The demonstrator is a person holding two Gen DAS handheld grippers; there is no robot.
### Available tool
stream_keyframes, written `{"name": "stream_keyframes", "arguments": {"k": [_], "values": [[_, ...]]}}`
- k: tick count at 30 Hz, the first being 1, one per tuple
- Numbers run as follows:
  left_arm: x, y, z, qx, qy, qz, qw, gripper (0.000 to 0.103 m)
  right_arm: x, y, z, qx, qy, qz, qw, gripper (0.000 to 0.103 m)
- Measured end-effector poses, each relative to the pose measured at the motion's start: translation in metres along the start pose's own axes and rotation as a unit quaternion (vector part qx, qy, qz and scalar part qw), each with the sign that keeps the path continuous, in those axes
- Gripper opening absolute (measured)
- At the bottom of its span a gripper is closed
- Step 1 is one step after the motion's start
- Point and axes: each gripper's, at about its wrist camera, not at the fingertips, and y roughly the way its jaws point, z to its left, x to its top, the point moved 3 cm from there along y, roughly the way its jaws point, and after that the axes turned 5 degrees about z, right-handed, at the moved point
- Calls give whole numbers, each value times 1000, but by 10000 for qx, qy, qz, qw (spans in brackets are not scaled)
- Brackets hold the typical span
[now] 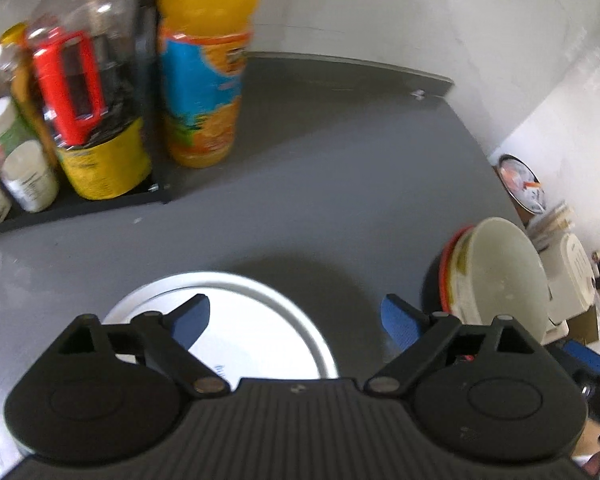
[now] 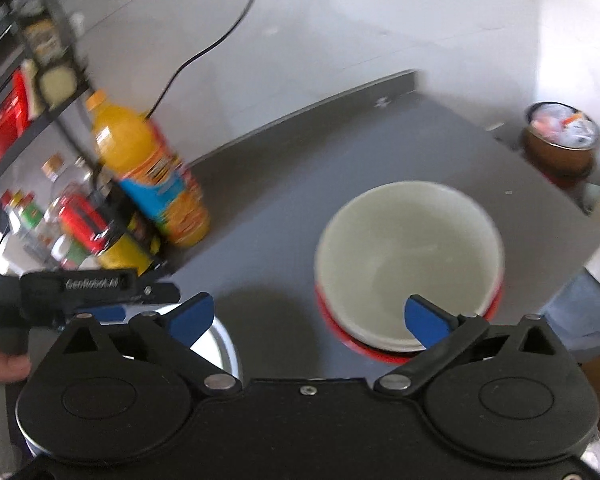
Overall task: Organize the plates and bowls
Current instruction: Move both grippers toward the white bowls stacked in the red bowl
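A cream bowl [image 2: 410,260] sits nested in a red-rimmed bowl [image 2: 342,330] on the grey table [image 2: 280,208]; two bowls stacked. The right gripper [image 2: 308,318] is spread wide and grasps nothing: its right blue finger [image 2: 426,320] hangs over the cream bowl's near rim, its left finger over a white plate [image 2: 220,340]. That one plate (glossy, with a raised rim) lies under the left gripper [image 1: 296,320], also spread and empty, the plate mostly beneath its left finger [image 1: 190,320]. An orange juice bottle [image 1: 204,64] stands ahead, well apart.
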Motion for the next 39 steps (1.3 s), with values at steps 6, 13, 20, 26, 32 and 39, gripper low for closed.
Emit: {"name": "stream_keyframes", "arguments": {"k": [6,13,20,26,32,39], "values": [[1,2,-34,-120,276,-45,9995,92,-1,-10,-35,-235,416,-168,9987,103],[-1,12,-77,-265,526,-33,9983,92,-6,-18,-77,-361,875,-265,9952,103],[-10,26,-111,-187,630,-14,9978,92,-10,-18,-110,-381,1109,-224,9928,102],[-14,41,-127,-38,499,59,9987,92,-11,-6,-132,-265,1219,-57,9922,102],[-17,54,-133,-73,206,80,9997,91,-7,9,-147,-180,1096,147,9937,102],[-22,72,-143,9,92,66,9999,84,-3,29,-159,-55,819,468,9955,97]]}}
